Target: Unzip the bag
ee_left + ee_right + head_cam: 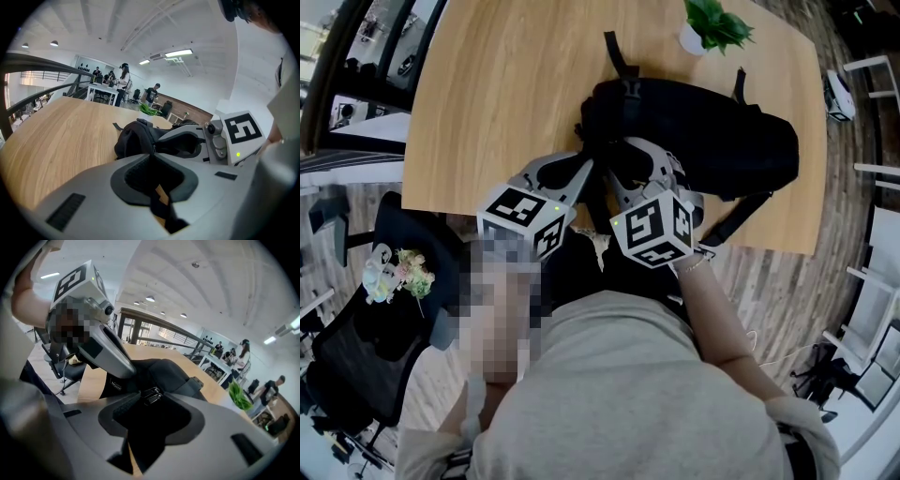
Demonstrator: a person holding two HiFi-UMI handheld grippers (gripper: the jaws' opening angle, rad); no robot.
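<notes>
A: Where's the bag?
B: Black bag, lying on the wooden table – near edge.
A: Left hand-held gripper?
B: Jaws pinched together on fabric at the bag's left end.
A: Right hand-held gripper?
B: Jaws wide apart – two zipper pulls sit at the tips, not gripped.

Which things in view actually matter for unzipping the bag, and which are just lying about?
For the job: backpack; zipper pulls; left gripper; right gripper.

Just lying about: potted plant; flowers on the chair beside the table.
</notes>
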